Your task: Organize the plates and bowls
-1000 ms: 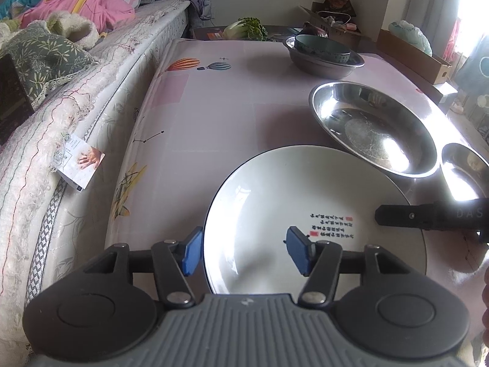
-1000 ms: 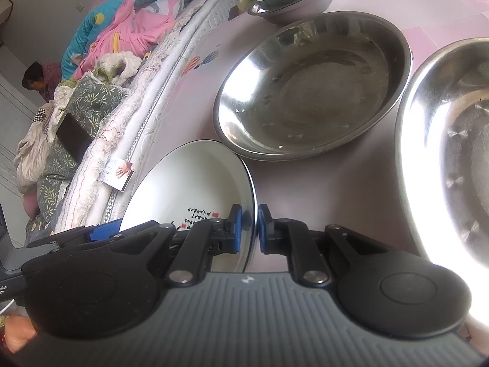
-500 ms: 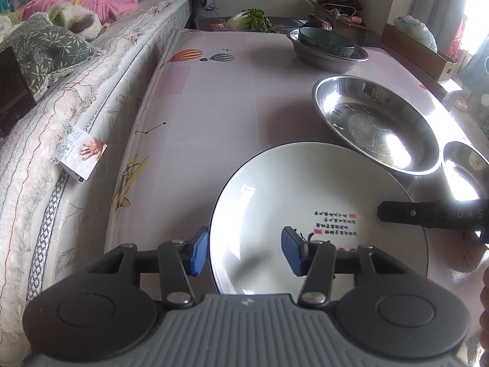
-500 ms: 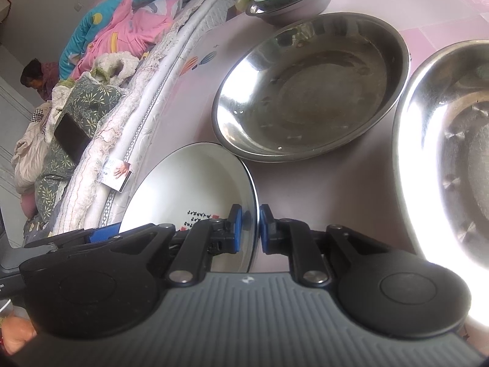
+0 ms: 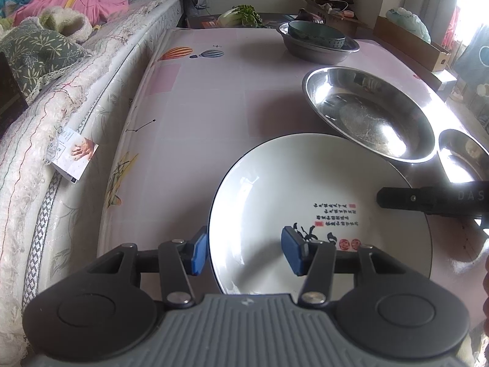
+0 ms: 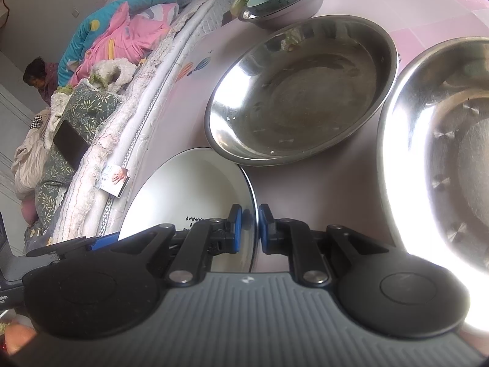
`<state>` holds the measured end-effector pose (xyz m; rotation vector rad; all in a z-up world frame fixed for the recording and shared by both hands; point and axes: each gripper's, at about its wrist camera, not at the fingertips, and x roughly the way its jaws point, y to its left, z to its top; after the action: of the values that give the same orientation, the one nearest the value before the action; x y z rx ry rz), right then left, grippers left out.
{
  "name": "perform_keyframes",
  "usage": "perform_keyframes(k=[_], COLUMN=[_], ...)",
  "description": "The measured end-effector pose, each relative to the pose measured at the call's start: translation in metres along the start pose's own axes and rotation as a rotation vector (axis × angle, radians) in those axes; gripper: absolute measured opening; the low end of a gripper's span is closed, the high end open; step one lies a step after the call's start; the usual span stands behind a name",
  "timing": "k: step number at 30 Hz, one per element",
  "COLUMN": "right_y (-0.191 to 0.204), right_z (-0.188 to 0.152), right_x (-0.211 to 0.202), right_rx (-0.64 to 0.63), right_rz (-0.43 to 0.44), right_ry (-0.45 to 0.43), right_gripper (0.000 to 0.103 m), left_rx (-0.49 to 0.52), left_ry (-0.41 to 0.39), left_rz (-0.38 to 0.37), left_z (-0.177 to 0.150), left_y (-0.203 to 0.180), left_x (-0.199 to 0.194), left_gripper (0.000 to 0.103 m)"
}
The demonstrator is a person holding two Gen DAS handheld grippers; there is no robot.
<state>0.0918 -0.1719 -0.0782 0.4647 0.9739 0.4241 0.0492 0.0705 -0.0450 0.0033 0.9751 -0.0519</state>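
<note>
Right gripper [image 6: 247,224] jaws clamped on right rim of white plate [image 5: 305,189], so plate sits pinned on pink surface [image 5: 198,98], probably ready to lift. Left gripper [image 5: 241,252] jaws apart, have just been closing, straddling left rim, not pressing yet, likely for two-handed carry. Big steel bowl [image 5: 366,113] just behind plate looks like stacking spot, guessing.

text: "DAS" on right tongs' arm [image 5: 443,200] | white plate [image 5: 275,189]: black calligraphy, red seals, unreadable
</note>
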Motion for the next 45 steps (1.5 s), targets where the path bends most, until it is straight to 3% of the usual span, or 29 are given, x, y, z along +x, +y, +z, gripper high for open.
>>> perform_keyframes(k=[45], right_y=[0.005], right_z=[-0.014], right_x=[-0.015], right_rx=[-0.037], right_rz=[-0.009], right_ry=[0.048], right_gripper=[0.014], left_rx=[-0.008], left_ry=[0.005], left_rz=[0.025], left_z=[0.001], left_y=[-0.007], left_x=[-0.001], left_gripper=[0.05])
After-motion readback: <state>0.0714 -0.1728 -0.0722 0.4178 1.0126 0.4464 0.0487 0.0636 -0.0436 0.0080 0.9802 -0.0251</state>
